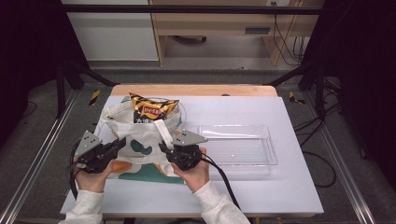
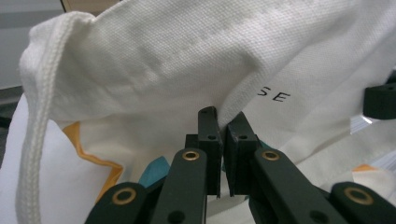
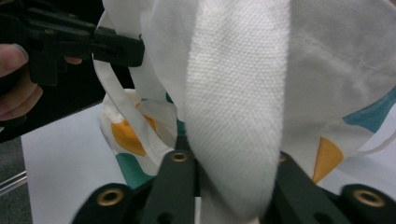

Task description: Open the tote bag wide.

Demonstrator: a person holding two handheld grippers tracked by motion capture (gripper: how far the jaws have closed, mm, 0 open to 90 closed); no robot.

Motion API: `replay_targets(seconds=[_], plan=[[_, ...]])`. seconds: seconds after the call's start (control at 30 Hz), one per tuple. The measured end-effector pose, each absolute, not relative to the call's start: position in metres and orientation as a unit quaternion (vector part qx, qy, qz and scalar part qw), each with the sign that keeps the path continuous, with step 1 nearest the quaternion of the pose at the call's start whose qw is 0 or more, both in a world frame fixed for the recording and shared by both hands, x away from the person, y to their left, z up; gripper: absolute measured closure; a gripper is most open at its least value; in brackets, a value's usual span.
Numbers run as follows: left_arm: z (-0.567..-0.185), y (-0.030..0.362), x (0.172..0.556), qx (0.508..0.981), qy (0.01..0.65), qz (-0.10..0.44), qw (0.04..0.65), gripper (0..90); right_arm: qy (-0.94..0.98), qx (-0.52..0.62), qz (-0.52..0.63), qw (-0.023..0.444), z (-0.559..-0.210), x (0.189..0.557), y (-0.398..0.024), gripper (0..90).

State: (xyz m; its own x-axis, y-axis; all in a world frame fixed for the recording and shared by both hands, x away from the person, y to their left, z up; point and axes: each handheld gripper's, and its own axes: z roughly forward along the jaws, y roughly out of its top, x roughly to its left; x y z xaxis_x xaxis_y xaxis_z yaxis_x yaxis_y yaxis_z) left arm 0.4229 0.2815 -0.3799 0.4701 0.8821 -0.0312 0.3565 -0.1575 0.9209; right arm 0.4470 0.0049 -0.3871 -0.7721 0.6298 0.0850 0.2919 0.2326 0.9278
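Observation:
A white tote bag with orange and teal shapes stands on the white table. A black and gold chip bag sticks out of its open mouth. My left gripper is at the bag's left rim. In the left gripper view it is shut on a fold of the bag's cloth. My right gripper is at the bag's right side by the handle. The white handle strap runs down between its jaws and hides their tips. The jaws look shut on the strap.
A clear plastic tray lies empty on the table just right of the bag. The white table top has free room at the front right. Black frame posts stand at both sides, with a floor and cables beyond.

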Motion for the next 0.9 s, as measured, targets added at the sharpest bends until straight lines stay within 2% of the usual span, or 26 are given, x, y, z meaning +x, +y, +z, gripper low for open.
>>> replay_targets(seconds=[0.17,0.4,0.5,0.7,0.9], plan=[[-0.384,0.285,0.417,0.712,0.438,0.272,0.476,86.9,0.758,0.292,0.563,0.152,-0.379,0.439,-0.003,64.2],[-0.391,0.282,0.411,0.720,0.434,0.272,0.468,86.9,0.728,0.292,0.601,0.155,-0.354,0.429,-0.020,61.0],[-0.394,0.282,0.408,0.724,0.432,0.274,0.463,87.0,0.719,0.291,0.611,0.157,-0.344,0.428,-0.023,62.8],[-0.402,0.282,0.401,0.734,0.427,0.272,0.453,87.0,0.710,0.295,0.618,0.163,-0.332,0.434,-0.014,76.0],[-0.408,0.283,0.400,0.745,0.422,0.266,0.444,87.0,0.719,0.302,0.604,0.162,-0.331,0.446,0.003,82.9]])
